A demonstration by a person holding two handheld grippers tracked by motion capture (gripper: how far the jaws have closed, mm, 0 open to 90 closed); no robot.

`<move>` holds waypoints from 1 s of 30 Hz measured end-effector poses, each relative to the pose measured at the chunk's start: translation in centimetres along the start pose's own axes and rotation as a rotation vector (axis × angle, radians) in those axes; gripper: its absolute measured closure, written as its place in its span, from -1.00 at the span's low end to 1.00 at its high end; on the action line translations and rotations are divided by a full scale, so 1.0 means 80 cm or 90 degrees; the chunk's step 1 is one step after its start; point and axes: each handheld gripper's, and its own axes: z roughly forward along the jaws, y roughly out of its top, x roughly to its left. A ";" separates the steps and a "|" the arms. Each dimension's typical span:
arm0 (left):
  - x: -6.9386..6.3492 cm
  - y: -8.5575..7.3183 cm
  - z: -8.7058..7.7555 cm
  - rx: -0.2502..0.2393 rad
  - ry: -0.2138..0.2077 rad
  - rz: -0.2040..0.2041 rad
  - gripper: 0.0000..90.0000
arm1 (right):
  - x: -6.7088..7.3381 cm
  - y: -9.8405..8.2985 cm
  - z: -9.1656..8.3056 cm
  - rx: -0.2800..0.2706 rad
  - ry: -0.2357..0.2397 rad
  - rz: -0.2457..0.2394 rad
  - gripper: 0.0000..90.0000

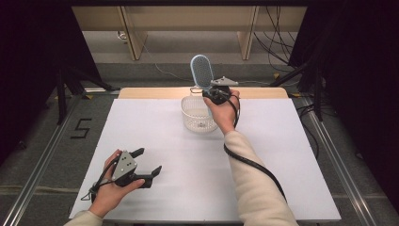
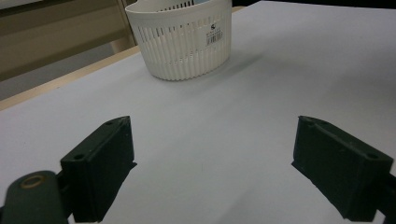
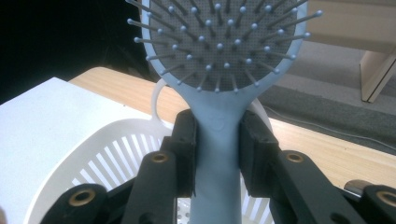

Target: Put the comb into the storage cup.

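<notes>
Looking along the right tool [image 3: 217,154], we see its jaws clamped on the pale blue handle of a hairbrush [image 3: 219,56], bristles facing the camera; the high view adds that the brush [image 1: 202,70] stands upright over the far rim of the white basket [image 1: 190,117]. Our right hand [image 1: 222,109] reaches forward with the arm stretched out. Our left hand [image 1: 113,186] rests near the counter's [image 1: 188,188] front edge, its tool [image 1: 147,162] gaping wide and holding nothing.
</notes>
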 end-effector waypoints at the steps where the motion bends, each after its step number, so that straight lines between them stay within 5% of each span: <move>1: 0.000 0.000 0.000 0.000 0.000 0.000 -0.73 | 0.000 0.000 0.000 0.000 0.000 -0.001 0.56; 30: 0.000 0.000 0.000 -0.001 0.000 0.000 -0.73 | -0.001 -0.016 -0.001 0.012 0.005 -0.003 0.56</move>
